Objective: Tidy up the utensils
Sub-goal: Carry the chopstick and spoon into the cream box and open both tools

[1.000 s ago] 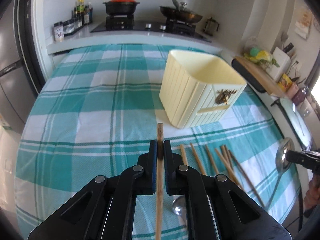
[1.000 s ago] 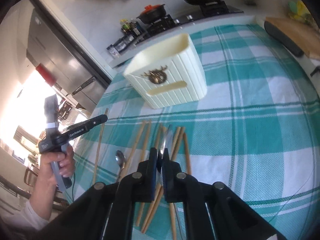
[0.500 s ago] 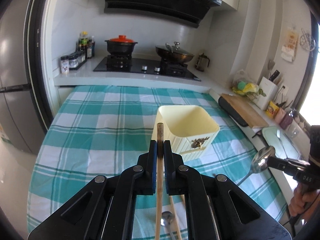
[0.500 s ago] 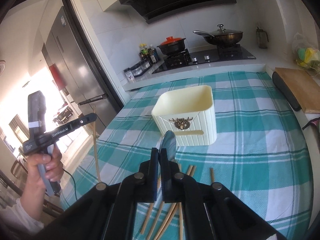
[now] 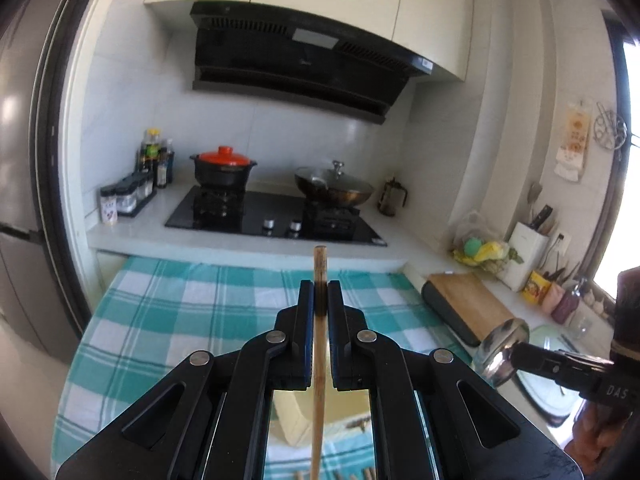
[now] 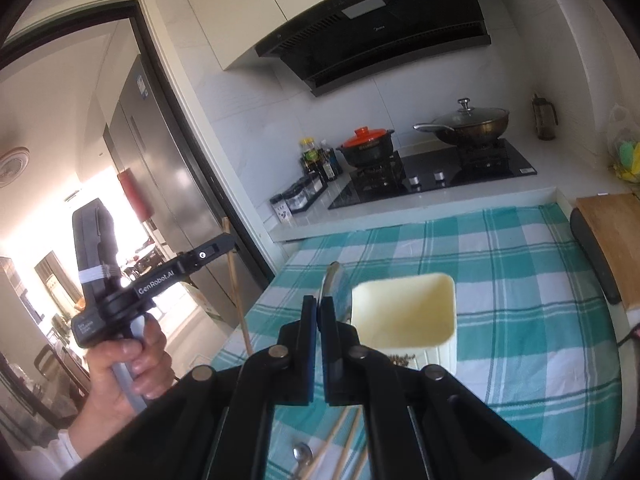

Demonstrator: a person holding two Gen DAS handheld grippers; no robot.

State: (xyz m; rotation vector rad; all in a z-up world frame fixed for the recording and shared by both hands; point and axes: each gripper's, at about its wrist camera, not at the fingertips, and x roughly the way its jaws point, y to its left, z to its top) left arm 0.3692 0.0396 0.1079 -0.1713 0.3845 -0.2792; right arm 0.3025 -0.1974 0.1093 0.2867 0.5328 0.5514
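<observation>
Wooden chopstick sat clamped in the left gripper; the right gripper pinched a spoon, with the cream holder at one o'clock. Each should be tipped upright directly above the opening, one at a time, to avoid clashing.

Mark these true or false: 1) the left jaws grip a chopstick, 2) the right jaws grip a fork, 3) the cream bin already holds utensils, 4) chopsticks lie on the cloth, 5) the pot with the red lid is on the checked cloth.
1) The left gripper has its jaws shut on a chopstick: true.
2) False: the right gripper holds a spoon.
3) False: the cream bin looks empty inside.
4) True: loose chopsticks lie on the cloth.
5) False: the pot sits on the stove.
</observation>
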